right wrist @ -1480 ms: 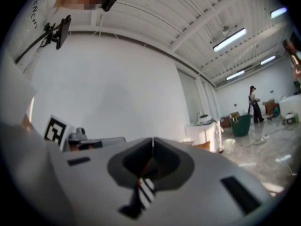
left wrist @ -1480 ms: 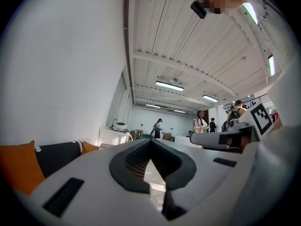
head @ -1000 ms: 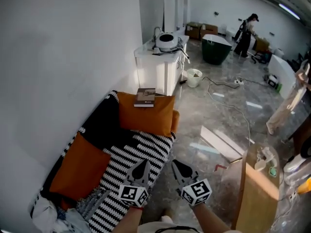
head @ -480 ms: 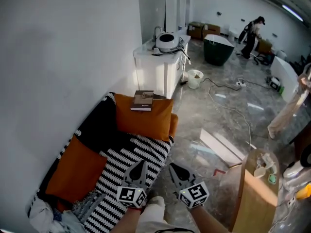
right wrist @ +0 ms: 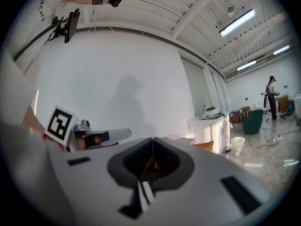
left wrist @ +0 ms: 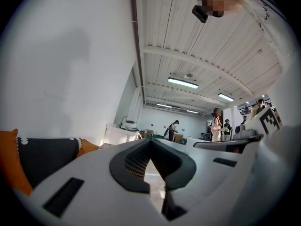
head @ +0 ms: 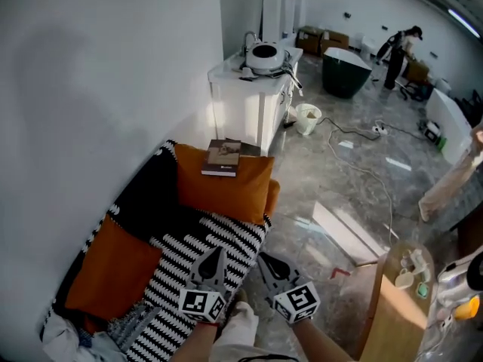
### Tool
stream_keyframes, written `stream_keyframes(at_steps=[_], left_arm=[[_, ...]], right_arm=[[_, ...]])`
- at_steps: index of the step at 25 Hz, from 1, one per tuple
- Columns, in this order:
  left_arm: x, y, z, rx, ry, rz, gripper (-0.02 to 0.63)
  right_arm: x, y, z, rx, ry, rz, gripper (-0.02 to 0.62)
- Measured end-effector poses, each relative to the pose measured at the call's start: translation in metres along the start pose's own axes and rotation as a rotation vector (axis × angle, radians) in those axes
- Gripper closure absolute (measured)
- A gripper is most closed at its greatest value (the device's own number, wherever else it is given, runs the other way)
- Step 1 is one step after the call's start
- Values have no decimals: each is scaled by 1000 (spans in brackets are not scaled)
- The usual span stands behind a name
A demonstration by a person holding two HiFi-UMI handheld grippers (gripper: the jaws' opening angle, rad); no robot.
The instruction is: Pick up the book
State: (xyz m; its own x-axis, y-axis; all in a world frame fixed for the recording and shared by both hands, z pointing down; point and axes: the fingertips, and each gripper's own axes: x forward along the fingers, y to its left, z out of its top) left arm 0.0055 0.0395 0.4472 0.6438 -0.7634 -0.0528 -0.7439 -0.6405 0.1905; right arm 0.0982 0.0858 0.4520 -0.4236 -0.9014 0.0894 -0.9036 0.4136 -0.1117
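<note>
The whole view edges forward — the orange cushion sits closer than a second ago. The book lies flat on top of that cushion, well beyond the left gripper and right gripper, both clenched empty; the approach looks only begun.

Head view: you have stepped forward beside the black-and-white striped sofa throw. Your left gripper and right gripper came forward with you, side by side. A leg in pale trousers has come into view between them at the bottom edge. The small dark-covered book on the square orange cushion now sits slightly lower in the view. The dark-clothed person at the far end of the room has shifted right.
</note>
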Motion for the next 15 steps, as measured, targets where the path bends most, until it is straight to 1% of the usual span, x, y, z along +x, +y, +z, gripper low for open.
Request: stream_keyframes(at_steps=[9, 15], left_arm=[[60, 40, -11, 19, 52, 15, 584], [92, 70, -12, -17, 60, 36, 584]], right_arm=[[71, -36, 4, -5, 16, 24, 581], [112, -57, 7, -3, 41, 38, 581]])
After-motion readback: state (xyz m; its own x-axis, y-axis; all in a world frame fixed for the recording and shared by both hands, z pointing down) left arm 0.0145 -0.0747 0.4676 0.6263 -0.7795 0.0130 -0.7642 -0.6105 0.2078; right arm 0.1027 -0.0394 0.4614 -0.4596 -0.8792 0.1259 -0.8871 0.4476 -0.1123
